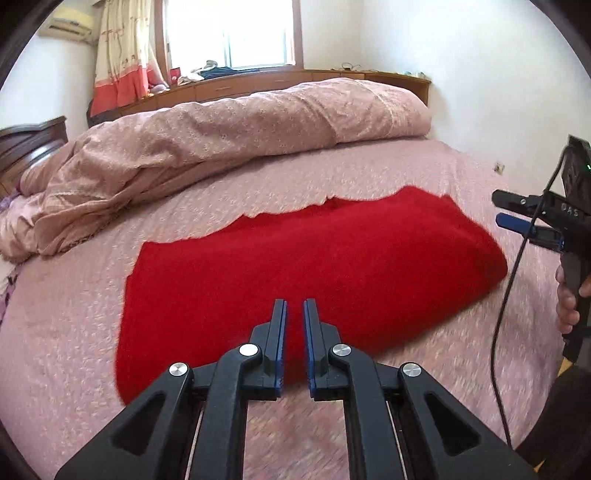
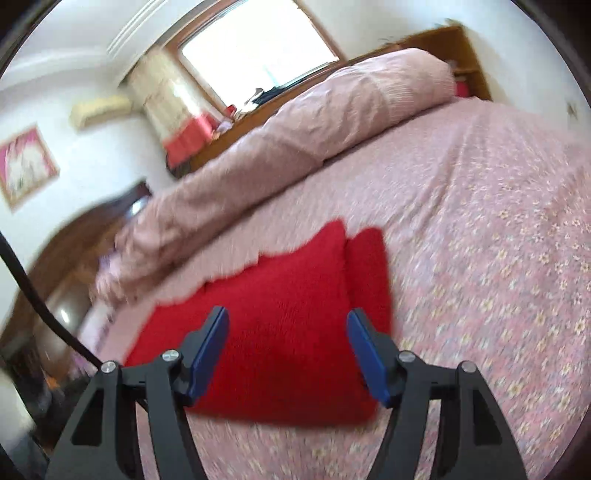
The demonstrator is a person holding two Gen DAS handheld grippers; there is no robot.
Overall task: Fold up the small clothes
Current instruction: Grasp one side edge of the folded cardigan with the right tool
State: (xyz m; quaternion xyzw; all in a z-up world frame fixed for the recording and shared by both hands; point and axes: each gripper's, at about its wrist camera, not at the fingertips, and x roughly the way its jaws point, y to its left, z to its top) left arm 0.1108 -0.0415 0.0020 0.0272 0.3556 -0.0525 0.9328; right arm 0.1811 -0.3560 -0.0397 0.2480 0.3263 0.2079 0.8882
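Jaws are held clear of the folded red garment (image 1: 303, 266): left gripper (image 1: 294, 306) nearly closed and empty, right gripper (image 2: 288, 325) parted, so edges should be checked before regrasping.

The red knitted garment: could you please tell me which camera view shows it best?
The left wrist view: the red knitted garment lies whole and fairly sharp on the pink bedspread. The right wrist view is motion-blurred and shows it foreshortened.

A folded garment (image 1: 295, 258) is laid on the bed (image 1: 369, 173), near its front edge. A bunched quilt (image 1: 221, 125) is found behind it, along the far side. Beyond the quilt, a cabinet (image 1: 258, 83) is set under the window (image 1: 229, 33).
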